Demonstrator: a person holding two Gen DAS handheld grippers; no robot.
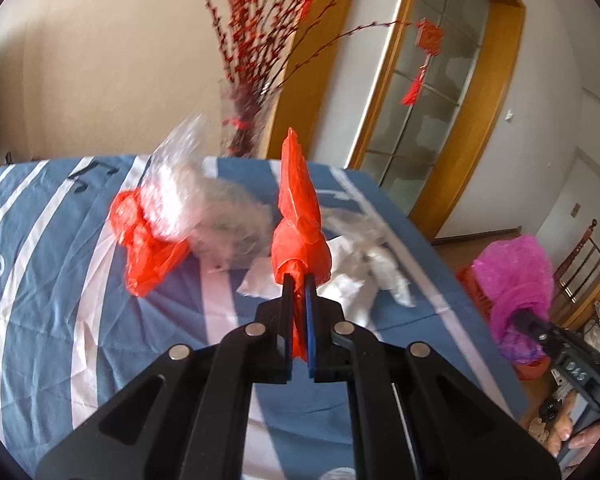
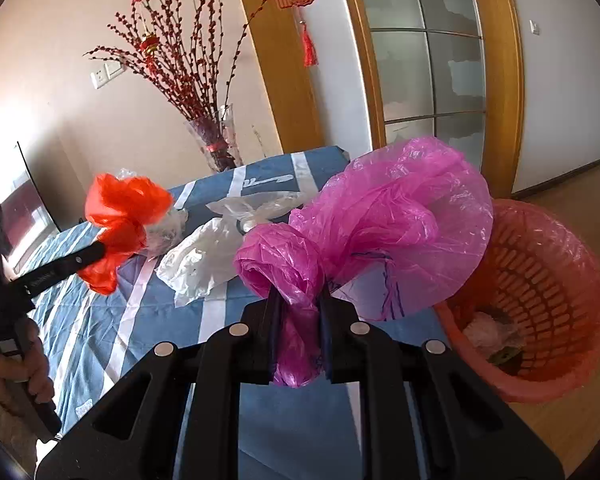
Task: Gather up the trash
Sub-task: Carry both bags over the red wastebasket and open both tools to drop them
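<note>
Trash is clamped in both: left claw [image 1: 299, 280] grips the red bag [image 1: 300, 216], right claw [image 2: 298, 294] the pink bag [image 2: 372, 216], so carry yours to the basket [image 2: 540, 272] just right of it.

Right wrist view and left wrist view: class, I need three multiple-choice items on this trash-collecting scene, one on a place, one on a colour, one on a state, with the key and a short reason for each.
1. Where is the red slatted plastic basket?
A. on the striped cloth
B. on the floor beside the table
C. on a chair

2. What colour is the thin plastic bag in the right tool?
A. magenta
B. white
C. blue

3. What state is the left tool in?
A. wide open over the cloth
B. shut on nothing
C. shut on the crumpled red plastic bag

Key: B, it stands on wooden floor past the blue-and-white striped cloth's edge; A, magenta film bunches between its fingers; C, red film is pinched between both fingers.
</note>
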